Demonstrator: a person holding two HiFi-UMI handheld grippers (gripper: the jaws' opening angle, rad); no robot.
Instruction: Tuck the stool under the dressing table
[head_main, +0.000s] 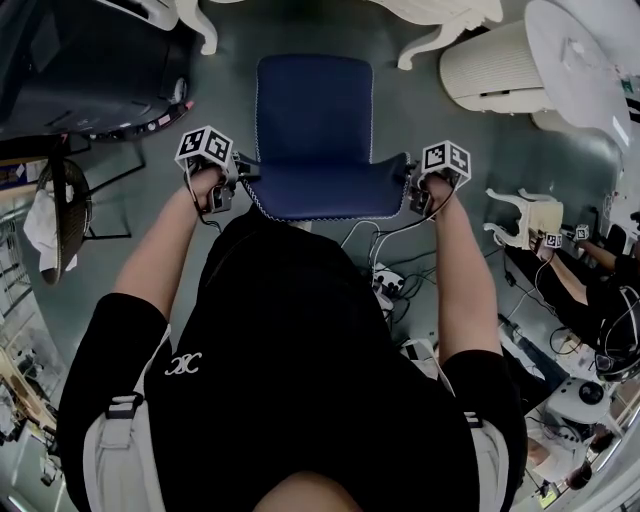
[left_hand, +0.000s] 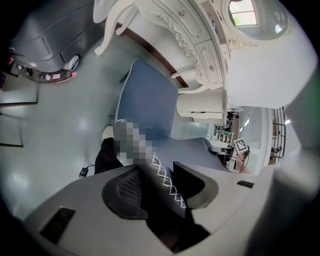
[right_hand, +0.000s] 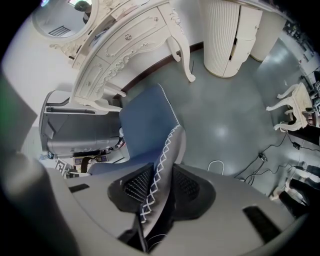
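— One stool (head_main: 314, 120), blue with white cross-stitching (right_hand: 159, 172); where do we log it?
— On the floor (head_main: 450, 140) before us, long axis running toward the dressing table (head_main: 450, 15), short of its two legs (head_main: 205, 35).
— Tongs?
— Two: left gripper (left_hand: 156, 186) clamps the stool's left edge, right gripper (right_hand: 162, 187) its right edge. Writing: we read only square markers on both cubes (head_main: 205, 147).
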